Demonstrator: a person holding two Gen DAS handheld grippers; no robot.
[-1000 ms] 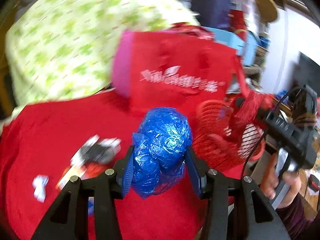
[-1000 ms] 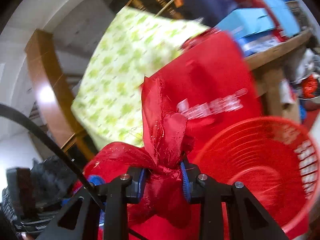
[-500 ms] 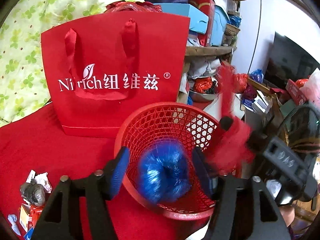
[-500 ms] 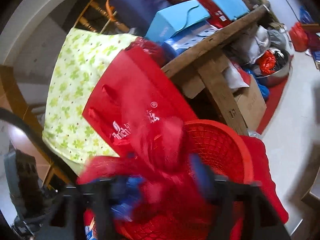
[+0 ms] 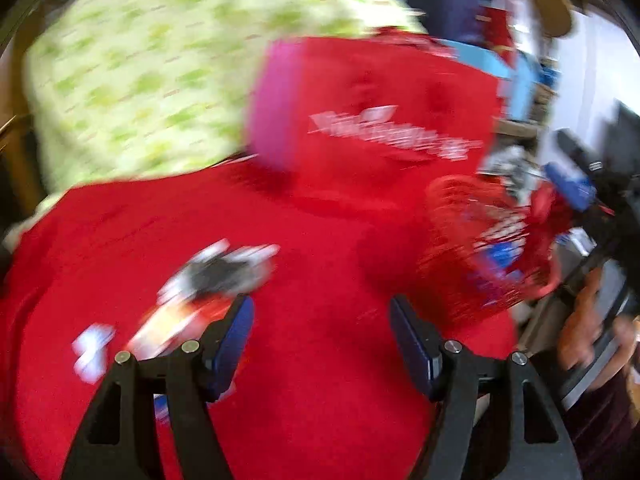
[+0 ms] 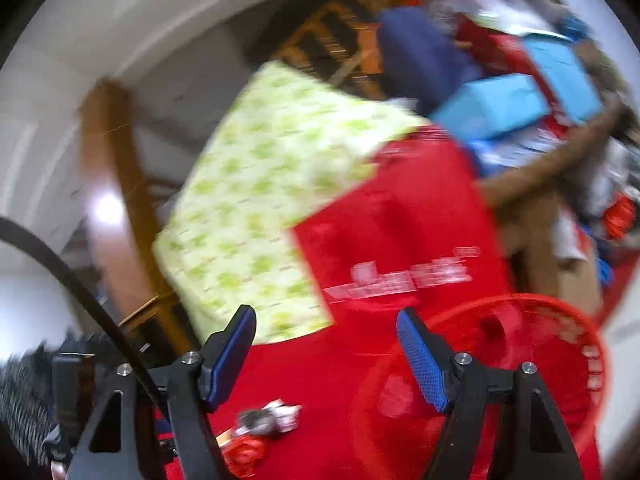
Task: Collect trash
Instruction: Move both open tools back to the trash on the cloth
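Observation:
My left gripper [image 5: 320, 328] hangs over the red cloth [image 5: 320, 400], its jaws opening with nothing between them. A blurred pile of wrappers [image 5: 216, 276] lies just left of its left finger. The red mesh basket [image 5: 452, 240] stands at the right, with blue showing through its wall. My right gripper [image 6: 324, 332] is also empty, jaws opening, beside the basket [image 6: 592, 360], which holds red lumps. Wrappers [image 6: 268, 420] and a red crumpled scrap [image 6: 244, 452] lie below it. In the left wrist view the right gripper's blue pad [image 5: 572, 188] shows near the basket rim.
A red paper bag [image 5: 380, 120] with white lettering stands behind the basket, against a green-patterned cloth [image 5: 160, 80]. A wooden shelf [image 6: 540, 172] with blue boxes is at the far right. A person's hand [image 5: 580, 332] holds the right gripper's handle.
The left gripper let the blue plastic ball go into the basket and swung back left over the cloth. The right gripper let go of the red plastic bag; both now stand empty.

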